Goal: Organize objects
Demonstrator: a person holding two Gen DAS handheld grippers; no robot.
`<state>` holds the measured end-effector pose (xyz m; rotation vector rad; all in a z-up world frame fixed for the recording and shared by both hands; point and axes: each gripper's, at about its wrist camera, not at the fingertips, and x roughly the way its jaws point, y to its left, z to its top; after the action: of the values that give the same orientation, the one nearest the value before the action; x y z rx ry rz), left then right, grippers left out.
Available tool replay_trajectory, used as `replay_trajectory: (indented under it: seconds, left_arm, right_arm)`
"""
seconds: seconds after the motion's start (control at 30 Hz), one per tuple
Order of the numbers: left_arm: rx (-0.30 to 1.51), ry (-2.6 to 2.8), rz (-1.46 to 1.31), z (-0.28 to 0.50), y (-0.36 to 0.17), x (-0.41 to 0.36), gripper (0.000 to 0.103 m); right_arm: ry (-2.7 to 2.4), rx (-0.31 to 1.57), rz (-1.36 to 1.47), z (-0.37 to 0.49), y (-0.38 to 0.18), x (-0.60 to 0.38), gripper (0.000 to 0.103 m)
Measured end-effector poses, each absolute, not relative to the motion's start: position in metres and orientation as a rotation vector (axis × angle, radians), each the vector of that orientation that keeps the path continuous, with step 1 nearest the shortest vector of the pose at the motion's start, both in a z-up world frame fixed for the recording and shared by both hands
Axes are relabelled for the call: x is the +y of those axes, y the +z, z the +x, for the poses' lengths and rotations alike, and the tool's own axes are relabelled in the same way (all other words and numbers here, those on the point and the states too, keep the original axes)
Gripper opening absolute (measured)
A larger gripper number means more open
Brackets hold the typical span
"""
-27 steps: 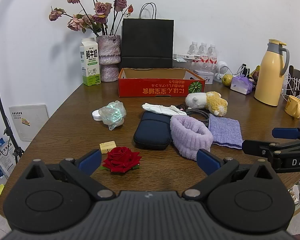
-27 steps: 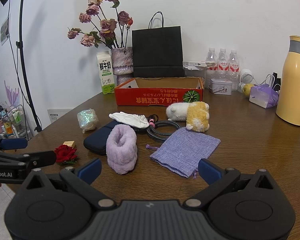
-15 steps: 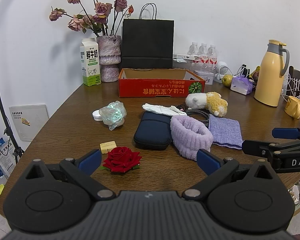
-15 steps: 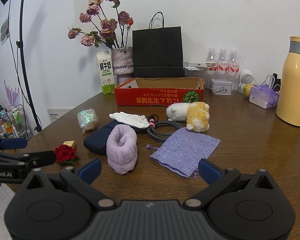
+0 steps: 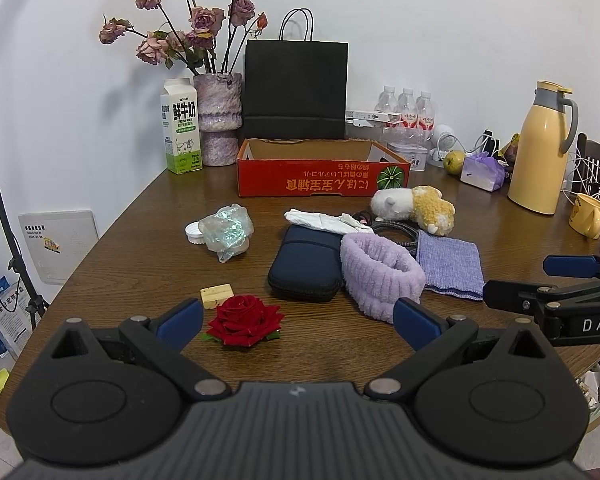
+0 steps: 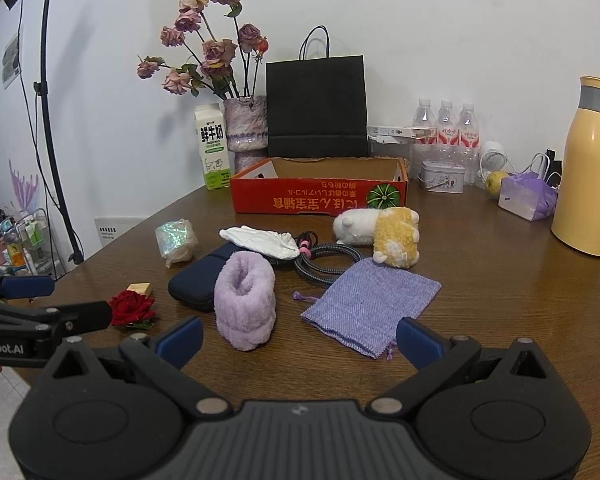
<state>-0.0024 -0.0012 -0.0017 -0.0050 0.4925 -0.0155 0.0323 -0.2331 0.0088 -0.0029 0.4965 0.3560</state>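
Loose items lie on a brown wooden table (image 5: 116, 248): a red rose (image 5: 244, 320), a small wooden block (image 5: 217, 295), a navy case (image 5: 306, 262), a fluffy lilac band (image 5: 380, 272), a purple cloth pouch (image 6: 370, 306), a white cloth (image 6: 260, 242), a coiled cable (image 6: 324, 260), a white-and-yellow plush (image 6: 380, 232) and an iridescent wrapped lump (image 5: 228, 232). An open red cardboard box (image 5: 322, 172) stands behind them. My left gripper (image 5: 296, 320) hovers open near the front edge, just behind the rose. My right gripper (image 6: 298, 338) is open too, before the band and pouch.
Along the back wall stand a milk carton (image 5: 181, 132), a vase of dried roses (image 5: 218, 120), a black paper bag (image 5: 296, 92), water bottles (image 5: 408, 110) and a yellow thermos (image 5: 540, 148). A yellow mug (image 5: 588, 216) sits at the far right. A light stand (image 6: 52, 120) rises left of the table.
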Motion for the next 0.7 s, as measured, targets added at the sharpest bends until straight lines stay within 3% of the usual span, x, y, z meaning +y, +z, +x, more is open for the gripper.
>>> replay_trajectory:
  seconds: [0.7]
  left_arm:
    - [0.492,-0.017,-0.006,-0.0021,-0.0020,-0.0009,0.103]
  right_arm:
    - [0.354,0.497,-0.007,0.0318,0.0103,-0.2319,0.103]
